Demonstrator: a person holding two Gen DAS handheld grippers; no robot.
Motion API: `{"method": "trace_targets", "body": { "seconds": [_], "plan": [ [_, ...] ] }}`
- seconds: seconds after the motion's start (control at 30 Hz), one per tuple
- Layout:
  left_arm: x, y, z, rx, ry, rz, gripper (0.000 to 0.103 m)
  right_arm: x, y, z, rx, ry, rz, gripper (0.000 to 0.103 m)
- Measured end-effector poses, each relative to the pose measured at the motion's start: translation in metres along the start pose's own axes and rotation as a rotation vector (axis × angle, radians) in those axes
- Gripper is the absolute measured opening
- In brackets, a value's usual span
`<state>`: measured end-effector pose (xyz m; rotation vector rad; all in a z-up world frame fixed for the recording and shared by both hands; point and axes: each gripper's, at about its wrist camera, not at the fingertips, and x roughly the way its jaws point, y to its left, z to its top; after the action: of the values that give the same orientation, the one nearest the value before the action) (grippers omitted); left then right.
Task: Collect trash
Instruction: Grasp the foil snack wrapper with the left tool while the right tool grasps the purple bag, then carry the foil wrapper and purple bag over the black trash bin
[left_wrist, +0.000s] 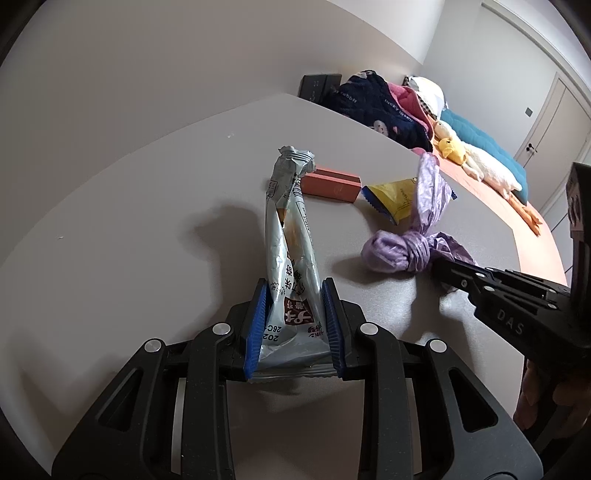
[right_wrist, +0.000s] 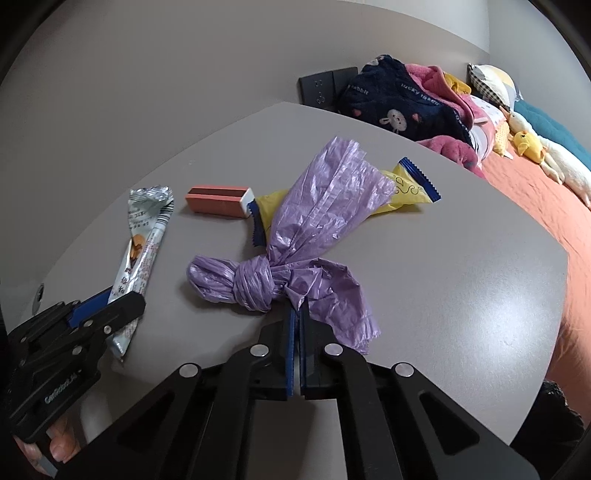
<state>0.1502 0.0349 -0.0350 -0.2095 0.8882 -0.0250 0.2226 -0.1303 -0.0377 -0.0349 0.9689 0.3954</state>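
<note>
On the grey table (right_wrist: 461, 295), my left gripper (left_wrist: 295, 321) is clamped on the lower end of a silver snack wrapper (left_wrist: 290, 236), which stands tilted up off the surface. My right gripper (right_wrist: 297, 332) has its blue pads pressed together on a fold of the knotted purple plastic bag (right_wrist: 295, 236), just beside the knot. A yellow wrapper (right_wrist: 410, 190) lies partly under the bag's flared end, touching an orange box (right_wrist: 218, 199), I think, though the bag hides that spot. Bedding and soft toys crowd the bed (right_wrist: 535, 206) beyond.
</note>
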Motion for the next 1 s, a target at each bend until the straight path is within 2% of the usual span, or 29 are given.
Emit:
{"method": "trace_targets", "body": {
  "seconds": [0.43, 1.0],
  "plan": [
    [-0.031, -0.015, -0.009, 0.006, -0.032, -0.015, 0.029, -0.049, -0.006, -0.009, 0.028, -0.070, 0.044, 0.002],
    [-0.083, -0.065, -0.028, 0.049, -0.082, -0.054, 0.029, -0.128, -0.022, -0.043, 0.068, -0.148, 0.076, 0.002]
  ]
}}
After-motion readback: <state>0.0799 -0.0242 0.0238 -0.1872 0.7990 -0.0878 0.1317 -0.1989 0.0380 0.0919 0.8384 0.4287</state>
